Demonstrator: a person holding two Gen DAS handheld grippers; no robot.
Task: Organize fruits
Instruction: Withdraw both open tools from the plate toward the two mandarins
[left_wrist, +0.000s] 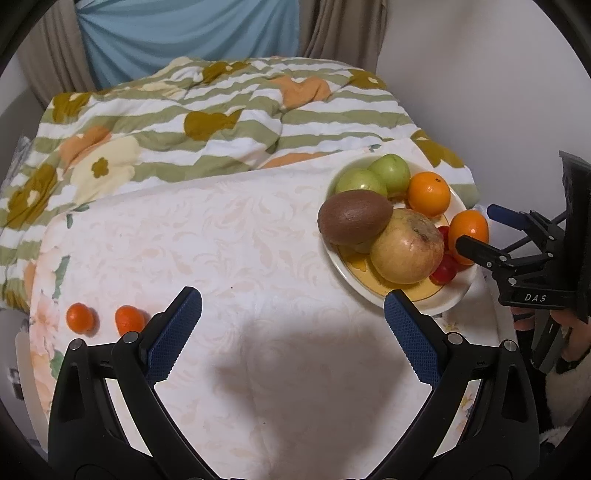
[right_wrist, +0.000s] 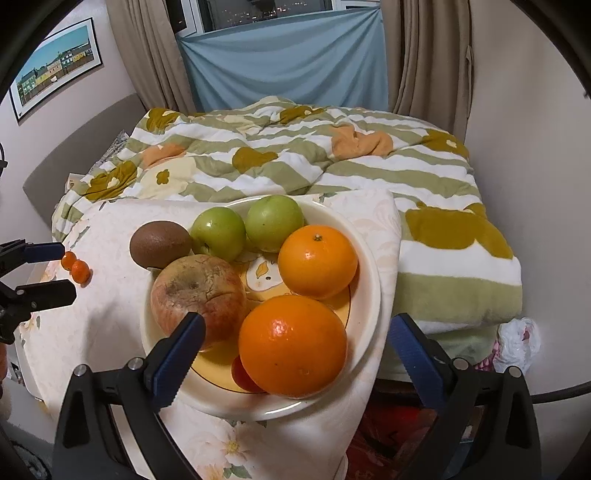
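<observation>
Fruit sits mostly heaped in a cream plate (right_wrist: 369, 291) w/ yellow centre, at the right edge of a cloth-covered table (left_wrist: 240, 236): two oranges, nearest one (right_wrist: 292, 345) big and glossy, a blotchy apple (right_wrist: 197, 293), fuzzy brown kiwi (right_wrist: 160, 242), two smooth green fruits, something small and red half hidden under the pile. Two small tangerines (left_wrist: 103, 318) lie loose on the cloth, well apart from the plate, just beside the left gripper (left_wrist: 291, 325), whose jaws are spread wide, holding nothing. Right gripper (right_wrist: 297, 350) hovers over the plate's near side, jaws also spread, nothing pinched, straddling the front orange. Risks, as I judge: plate overhangs near the table edge, so a nudge could tip it; round, slick fruit stacked loosely may roll off if one is pulled; kiwi perches on the rim; soft draped cloth could slide. Rumpled quilt (right_wrist: 295, 162) behind.
</observation>
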